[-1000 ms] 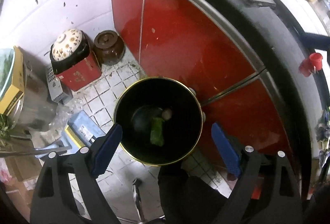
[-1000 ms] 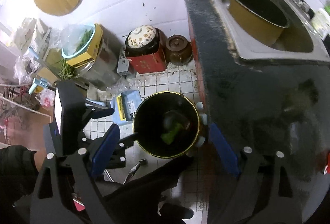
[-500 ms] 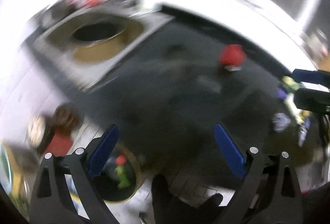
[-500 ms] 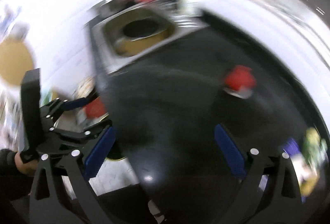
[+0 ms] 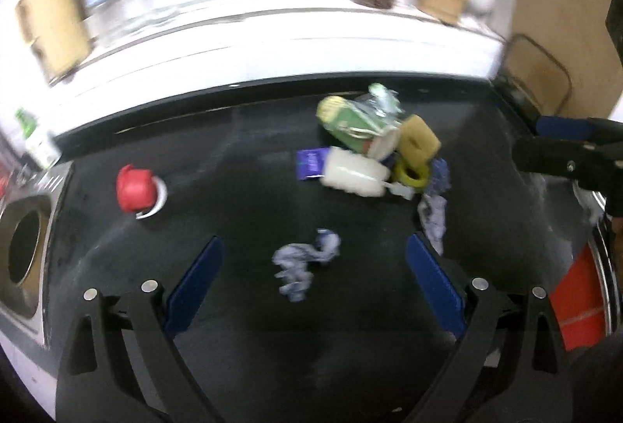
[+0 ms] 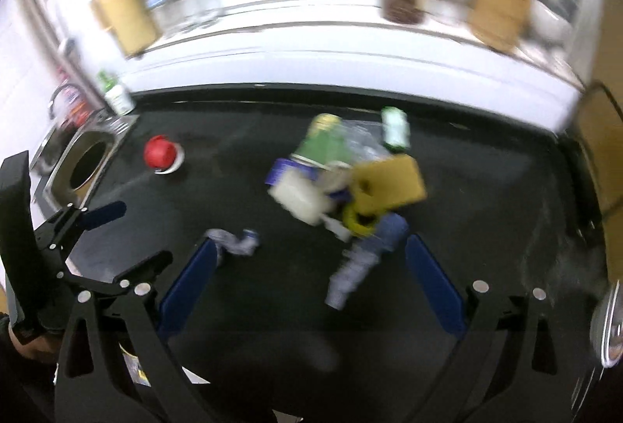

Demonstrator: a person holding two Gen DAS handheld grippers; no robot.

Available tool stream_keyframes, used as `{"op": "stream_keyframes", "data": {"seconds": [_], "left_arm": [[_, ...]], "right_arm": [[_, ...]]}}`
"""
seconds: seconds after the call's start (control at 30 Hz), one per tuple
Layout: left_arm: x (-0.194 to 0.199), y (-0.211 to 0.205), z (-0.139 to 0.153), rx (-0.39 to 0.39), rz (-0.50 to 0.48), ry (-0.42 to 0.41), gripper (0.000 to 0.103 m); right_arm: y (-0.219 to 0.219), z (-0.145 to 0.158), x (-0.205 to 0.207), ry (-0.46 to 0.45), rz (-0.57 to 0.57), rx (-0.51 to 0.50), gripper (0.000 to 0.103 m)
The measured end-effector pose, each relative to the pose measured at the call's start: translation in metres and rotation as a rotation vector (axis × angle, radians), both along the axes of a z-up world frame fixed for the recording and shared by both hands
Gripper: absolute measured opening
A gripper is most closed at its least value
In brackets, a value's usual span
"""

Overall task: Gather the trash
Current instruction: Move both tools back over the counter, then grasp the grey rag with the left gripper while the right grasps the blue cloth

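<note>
Both grippers hang above the dark speckled stone countertop (image 5: 241,158), each with its blue-padded fingers spread wide and nothing between them. Under the left gripper (image 5: 314,267) lies a crumpled blue-and-white paper scrap (image 5: 303,265), lying loose on the counter between the two pads. The right gripper (image 6: 311,263) faces the main heap of trash: a green paper cup (image 6: 325,146) on its side, a white plastic bottle (image 6: 300,199), a tan sponge block (image 6: 389,185), a yellow tape ring (image 6: 358,222) and a purple wrapper (image 5: 311,162), all touching in one pile. A second crumpled bluish wad (image 6: 360,259), blurred here, trails out of that heap toward the right gripper. Well apart to the left sits a red cap on a white lid (image 5: 136,187), near the steel sink (image 5: 23,248).
</note>
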State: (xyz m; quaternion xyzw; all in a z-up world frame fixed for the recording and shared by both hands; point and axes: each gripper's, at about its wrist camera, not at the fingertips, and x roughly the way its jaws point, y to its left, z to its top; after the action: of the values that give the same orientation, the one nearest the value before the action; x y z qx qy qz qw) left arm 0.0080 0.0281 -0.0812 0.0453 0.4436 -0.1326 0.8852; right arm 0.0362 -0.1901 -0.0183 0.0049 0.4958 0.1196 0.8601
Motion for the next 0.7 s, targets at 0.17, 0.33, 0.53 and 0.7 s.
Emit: {"op": "stream_keyframes", "data": {"seconds": [0.17, 0.33, 0.53, 0.7], "left_arm": [[0.001, -0.013, -0.007, 0.051, -0.025, 0.014, 0.092], [0.007, -0.007, -0.018, 0.101, -0.018, 0.021, 0.092], [0.03, 0.001, -0.067, 0.137, -0.005, 0.078, 0.092], [0.051, 0.007, -0.12, 0.137, 0.013, 0.133, 0.092]], "right_arm": [[-0.026, -0.017, -0.007, 0.028, -0.048, 0.004, 0.094], [-0.029, -0.031, -0.001, 0.046, -0.05, 0.0, 0.094], [-0.029, -0.075, 0.024, 0.112, -0.062, -0.019, 0.094], [-0.024, -0.133, 0.05, 0.198, -0.072, -0.06, 0.094]]}}
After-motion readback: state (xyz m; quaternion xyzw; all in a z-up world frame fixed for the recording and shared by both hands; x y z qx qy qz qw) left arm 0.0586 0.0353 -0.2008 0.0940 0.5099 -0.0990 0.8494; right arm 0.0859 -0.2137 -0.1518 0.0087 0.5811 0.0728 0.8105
